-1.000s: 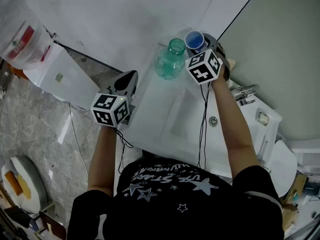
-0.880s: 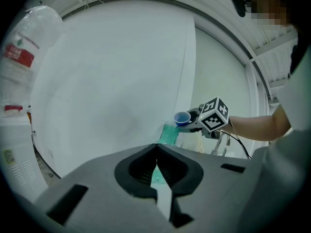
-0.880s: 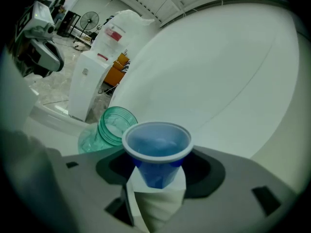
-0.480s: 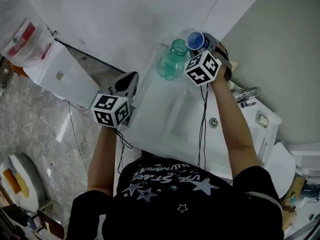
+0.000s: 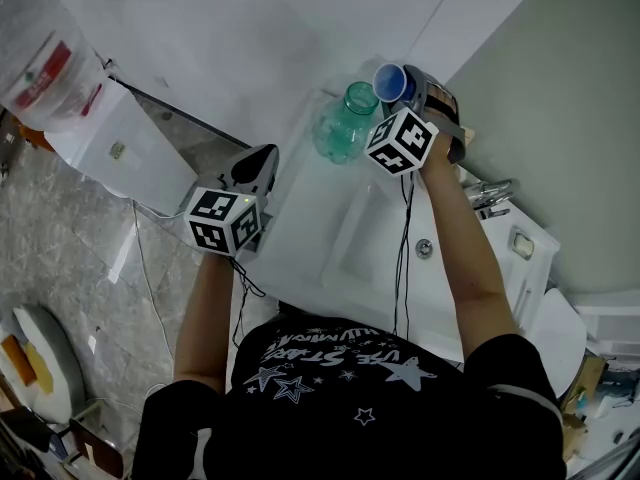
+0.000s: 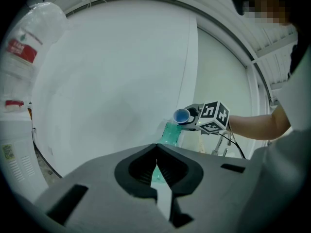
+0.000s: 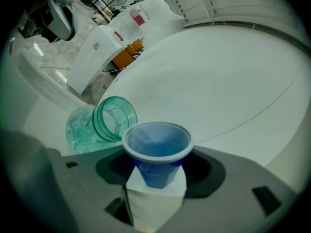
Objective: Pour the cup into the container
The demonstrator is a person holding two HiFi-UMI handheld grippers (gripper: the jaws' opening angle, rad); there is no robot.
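The right gripper [image 7: 154,181] grasps the blue cup [image 7: 156,152] and holds it tipped just beside the mouth of the green jar [image 7: 99,123], which stands on the white tabletop [image 5: 312,218]. No stream shows, so the pour looks barely begun. The left gripper [image 6: 156,173] is clenched on nothing, well apart.

Your left arm [image 5: 205,318] reaches forward, and its hand-held gripper [image 5: 266,152] sits nearly level with its jaws closed together on nothing. Your right arm [image 5: 465,258] stretches farther out. Its hand-held gripper [image 5: 408,84] points slightly downward and is canted toward your left, with its jaws clamped on the lower part of a blue cup [image 7: 156,149], well apart from the left one.
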